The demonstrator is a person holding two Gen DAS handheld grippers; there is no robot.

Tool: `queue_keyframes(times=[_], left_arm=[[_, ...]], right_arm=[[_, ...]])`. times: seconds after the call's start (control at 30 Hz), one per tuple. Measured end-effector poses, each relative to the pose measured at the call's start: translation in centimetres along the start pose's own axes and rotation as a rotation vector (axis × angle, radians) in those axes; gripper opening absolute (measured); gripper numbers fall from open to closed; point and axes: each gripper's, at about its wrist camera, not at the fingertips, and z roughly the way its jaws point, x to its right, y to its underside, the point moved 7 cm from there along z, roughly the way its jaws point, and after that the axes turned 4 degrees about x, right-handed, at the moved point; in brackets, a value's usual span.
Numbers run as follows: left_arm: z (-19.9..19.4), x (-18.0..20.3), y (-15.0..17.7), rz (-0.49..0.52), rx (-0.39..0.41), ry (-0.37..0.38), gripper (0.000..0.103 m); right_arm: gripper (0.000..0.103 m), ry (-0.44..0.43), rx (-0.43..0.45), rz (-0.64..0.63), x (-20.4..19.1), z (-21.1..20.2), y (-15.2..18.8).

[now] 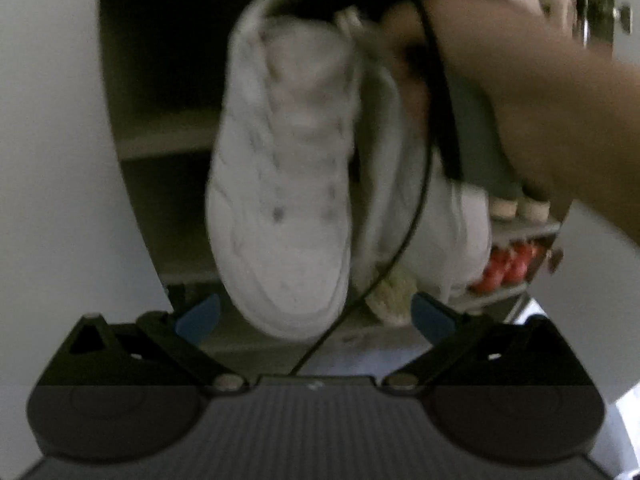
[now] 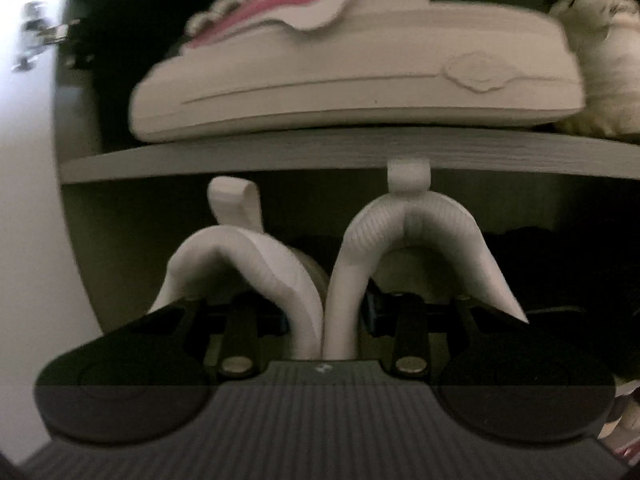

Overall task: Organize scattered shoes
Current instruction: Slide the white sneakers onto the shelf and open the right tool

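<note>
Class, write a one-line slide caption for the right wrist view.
Right gripper pinching the heels of two white shoes together below a shelf bearing a pink-and-white sneaker.

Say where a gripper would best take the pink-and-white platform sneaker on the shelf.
Probably at the heel collar, from the open front of the shelf: the pink-and-white platform sneaker lies side-on, its thick sole looks too bulky, and a fluffy cream shoe crowds its right end.

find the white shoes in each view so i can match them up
Left wrist: the white shoes fill the centre, hanging toe-down under a hand, in front of the rack.
Right wrist: only their heels show, lower centre, pinched side by side in the right gripper.
Shared landmark: the rack's grey shelves.
</note>
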Motion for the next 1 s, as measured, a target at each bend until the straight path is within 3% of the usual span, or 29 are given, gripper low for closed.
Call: queue_keyframes(times=[0.13, 0.3, 0.43, 0.7, 1.0], left_arm=[[0.8, 1.1, 1.1, 0.015, -0.011, -0.058, 0.103], [2.1, 0.4, 2.3, -0.139, -0.054, -0.123, 0.103], [3.6, 0.2, 2.1, -0.212, -0.061, -0.100, 0.103], [5.7, 1.5, -0.2, -0.236, -0.029, -0.058, 0.103], [4.4, 1.3, -0.8, -0.201, -0.022, -0.094, 0.103]], right_arm=[[0.038, 0.028, -0.036, -0.007, -0.2, 0.8, -0.3], [0.038, 0.058, -0.120, 0.011, -0.2, 2.2, -0.9], [0.038, 0.077, -0.169, -0.001, -0.4, 3.0, -1.2], [0.038, 0.088, -0.241, 0.033, -0.5, 4.1, -1.6], [0.042, 0.078, -0.264, 0.028, -1.0, 4.3, -1.8]])
